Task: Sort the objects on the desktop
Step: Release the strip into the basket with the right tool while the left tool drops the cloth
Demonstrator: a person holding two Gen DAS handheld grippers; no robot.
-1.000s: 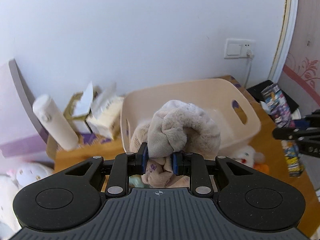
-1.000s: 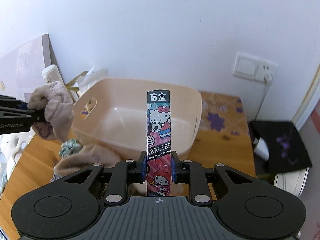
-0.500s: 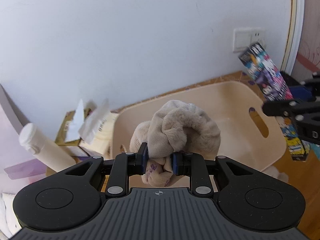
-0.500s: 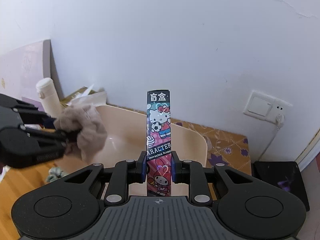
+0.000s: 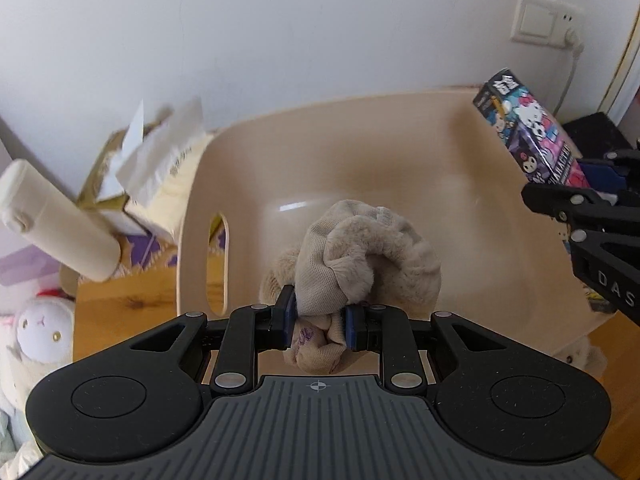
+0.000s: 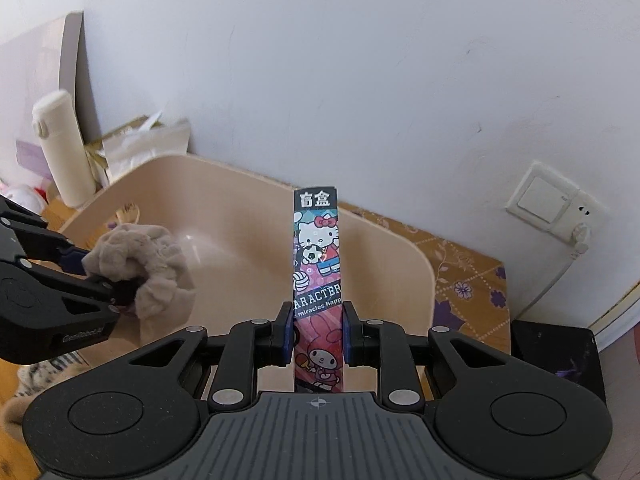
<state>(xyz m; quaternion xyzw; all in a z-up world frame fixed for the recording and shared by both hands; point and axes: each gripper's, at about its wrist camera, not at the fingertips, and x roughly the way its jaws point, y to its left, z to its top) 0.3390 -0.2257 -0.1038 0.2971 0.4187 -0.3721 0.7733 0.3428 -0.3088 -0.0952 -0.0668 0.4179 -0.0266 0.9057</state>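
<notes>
- Above the beige plastic storage bin with oval handle cut-outs, which stood on the wooden surface, both loads hung over the open cavity, neither yet released.
- Risk, as a judgement: the tall, narrow cartoon-printed cardboard box was held only at its lower part and stood near the bin's right wall; let go there, it could catch the rim and tip out onto the surface.
- Risk, as a judgement: the fluffy beige plush sock bundle was loose and bulky; a fold could snag on a pad at release and drag back out.
- Risk, as a judgement: the two grippers were close over the bin, so a sideways drift could knock them together.
- Left gripper: jaws narrowly apart, clamped on the bundle's lower folds, most of it bulging beyond the pads.
- Right gripper: jaws nearly together, clamped on the box's flat sides, box upright between them.
- Left of the bin lay a white cylindrical bottle, well clear.
</notes>
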